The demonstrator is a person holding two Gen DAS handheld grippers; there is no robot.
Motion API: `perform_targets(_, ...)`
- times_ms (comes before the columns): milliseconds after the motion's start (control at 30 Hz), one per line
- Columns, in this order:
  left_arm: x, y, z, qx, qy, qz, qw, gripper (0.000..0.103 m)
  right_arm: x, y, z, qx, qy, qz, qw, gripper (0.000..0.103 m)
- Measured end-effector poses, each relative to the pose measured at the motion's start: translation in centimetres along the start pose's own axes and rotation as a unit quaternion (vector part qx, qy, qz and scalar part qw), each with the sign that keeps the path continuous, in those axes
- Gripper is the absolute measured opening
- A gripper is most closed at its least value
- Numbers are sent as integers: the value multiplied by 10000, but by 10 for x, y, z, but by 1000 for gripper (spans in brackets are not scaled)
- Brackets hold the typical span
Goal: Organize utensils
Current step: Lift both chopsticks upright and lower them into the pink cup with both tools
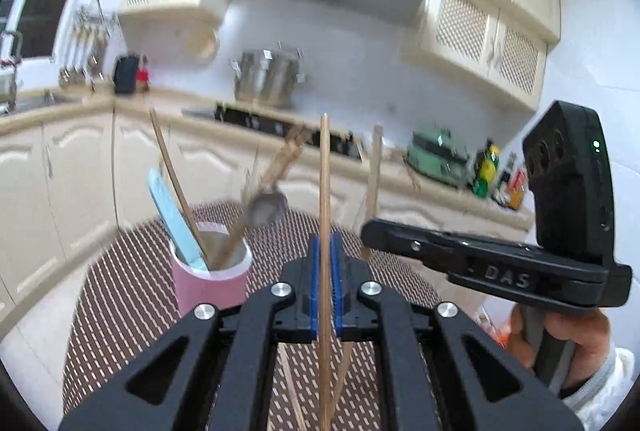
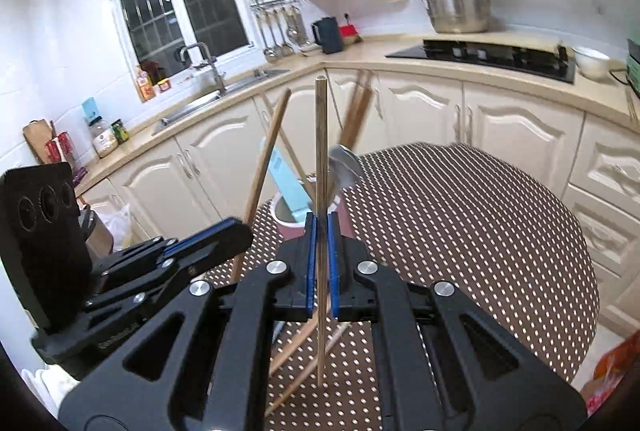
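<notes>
The left gripper (image 1: 325, 259) and the right gripper (image 2: 321, 255) each pinch one thin, light, stiff wooden chopstick (image 1: 325, 191) (image 2: 320, 135) mid-shaft, upright. Smooth sticks may swivel; hold near the middle. The pink cylindrical utensil cup (image 1: 210, 285) stands at ten o'clock on the dotted brown surface (image 1: 120, 291).

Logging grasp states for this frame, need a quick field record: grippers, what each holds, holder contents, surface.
left gripper: shut on a chopstick, stick upright between the blue fingers
right gripper: shut on a second chopstick, also upright
pink cup: upright on the table, ahead of both grippers
cup contents: light blue utensil, metal spoon, wooden sticks
loose chopsticks: lying on the table under the grippers
table: round, brown dotted cloth
</notes>
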State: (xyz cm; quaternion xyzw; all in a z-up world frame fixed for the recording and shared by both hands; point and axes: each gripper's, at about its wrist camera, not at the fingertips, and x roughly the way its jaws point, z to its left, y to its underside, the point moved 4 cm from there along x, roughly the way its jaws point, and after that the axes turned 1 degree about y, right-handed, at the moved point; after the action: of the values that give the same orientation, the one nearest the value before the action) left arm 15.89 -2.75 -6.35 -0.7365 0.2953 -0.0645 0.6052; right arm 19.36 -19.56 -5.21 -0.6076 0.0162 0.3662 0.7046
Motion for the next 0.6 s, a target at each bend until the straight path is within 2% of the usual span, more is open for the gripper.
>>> perform_targets(233,1,-28,20,-136,-283,-754,9967,5,2,-35,25,-193,-109,-495,9985,6)
perform_targets(367,7,-42,34,-150,-416,-1207,9917,5,4,-58,34,-267,-121,-807,9963,6)
perform_targets(600,28,-61,63,-297,-706,-1749,9816,5,17,-85,42,-365,-105,-1136,9928,6)
